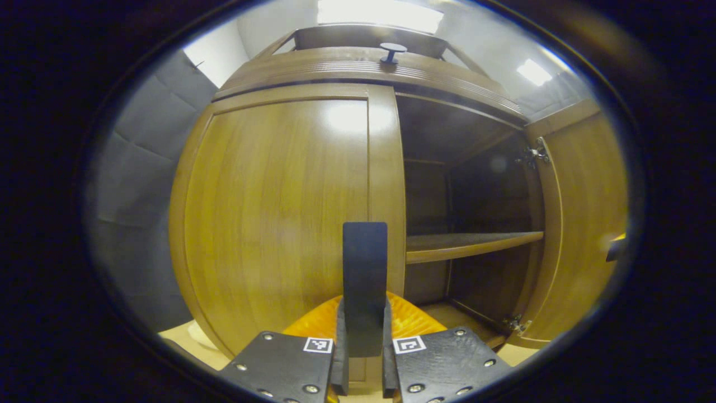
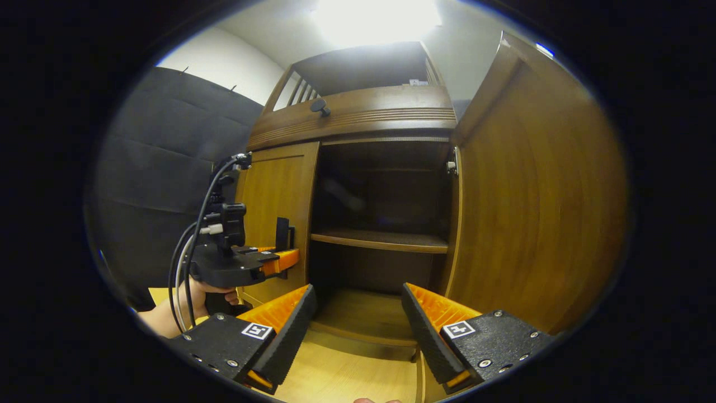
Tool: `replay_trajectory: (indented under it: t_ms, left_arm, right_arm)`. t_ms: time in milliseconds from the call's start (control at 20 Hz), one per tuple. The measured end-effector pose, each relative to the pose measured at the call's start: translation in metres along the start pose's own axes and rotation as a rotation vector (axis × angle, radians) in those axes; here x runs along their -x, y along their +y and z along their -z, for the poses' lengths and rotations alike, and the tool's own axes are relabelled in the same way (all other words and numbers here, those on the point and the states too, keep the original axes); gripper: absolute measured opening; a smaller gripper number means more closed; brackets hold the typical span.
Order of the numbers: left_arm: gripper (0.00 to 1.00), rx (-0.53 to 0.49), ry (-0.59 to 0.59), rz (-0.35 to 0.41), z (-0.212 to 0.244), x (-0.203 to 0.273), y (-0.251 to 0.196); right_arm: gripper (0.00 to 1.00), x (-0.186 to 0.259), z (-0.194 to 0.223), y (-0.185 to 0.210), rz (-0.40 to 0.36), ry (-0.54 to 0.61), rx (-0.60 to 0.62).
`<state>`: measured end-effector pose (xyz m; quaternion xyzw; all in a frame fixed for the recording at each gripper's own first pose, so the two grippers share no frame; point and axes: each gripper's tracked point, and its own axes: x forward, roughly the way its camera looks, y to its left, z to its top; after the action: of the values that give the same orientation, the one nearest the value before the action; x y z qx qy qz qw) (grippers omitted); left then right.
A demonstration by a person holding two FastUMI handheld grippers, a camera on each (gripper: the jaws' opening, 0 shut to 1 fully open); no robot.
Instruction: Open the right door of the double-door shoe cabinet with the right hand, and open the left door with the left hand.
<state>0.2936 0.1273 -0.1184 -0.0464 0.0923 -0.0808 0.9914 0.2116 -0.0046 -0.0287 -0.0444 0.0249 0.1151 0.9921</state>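
Observation:
The wooden shoe cabinet's left door point(image 1: 279, 212) is closed. A dark upright handle point(image 1: 364, 268) stands on that door's right edge, and my left gripper point(image 1: 363, 341) is shut on it, one finger on each side. The right door point(image 1: 587, 224) stands swung wide open, showing the dark inside and a shelf point(image 1: 470, 243). In the right gripper view my right gripper point(image 2: 358, 330) is open with nothing between its fingers, low in front of the open compartment and just left of the open right door point(image 2: 537, 196). That view also shows the left gripper point(image 2: 285, 257) at the handle point(image 2: 282, 230) of the left door point(image 2: 279, 184), held by a hand point(image 2: 196, 291).
A dark knob point(image 1: 393, 51) sits on the cabinet's top ledge, with a slatted rack above it. Grey padded wall point(image 2: 156, 168) lies left of the cabinet. Light wooden floor point(image 2: 347, 375) runs in front. Cables point(image 2: 187, 263) hang from the left gripper.

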Motion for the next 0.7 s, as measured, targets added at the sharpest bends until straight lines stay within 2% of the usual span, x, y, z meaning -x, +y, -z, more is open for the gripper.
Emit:
replay_trajectory:
  t_ms: [400,450,500,550,600,700]
  left_arm:
    - [0.27,0.034,-0.001,0.028,0.001,0.007,0.000]
    - [0.20,0.043,-0.004,0.037,-0.001,0.008,0.000]
    - [0.27,0.064,-0.007,0.041,-0.002,0.008,0.000]
    - [0.27,0.076,-0.014,0.043,-0.005,0.007,-0.001]
    - [0.20,0.078,-0.016,0.045,-0.008,0.009,-0.001]
    - [0.20,0.076,-0.014,0.047,-0.013,0.012,-0.001]
  right_arm:
    - [0.95,0.015,-0.002,-0.007,0.034,-0.017,-0.002]
    - [0.95,0.016,0.001,-0.008,0.038,-0.012,-0.006]
    - [0.95,0.018,0.005,-0.009,0.040,-0.006,-0.014]
    - [0.95,0.019,0.008,-0.009,0.037,0.003,-0.022]
    - [0.95,0.018,0.011,-0.008,0.036,0.012,-0.028]
    - [0.95,0.017,0.016,-0.010,0.034,0.025,-0.032]
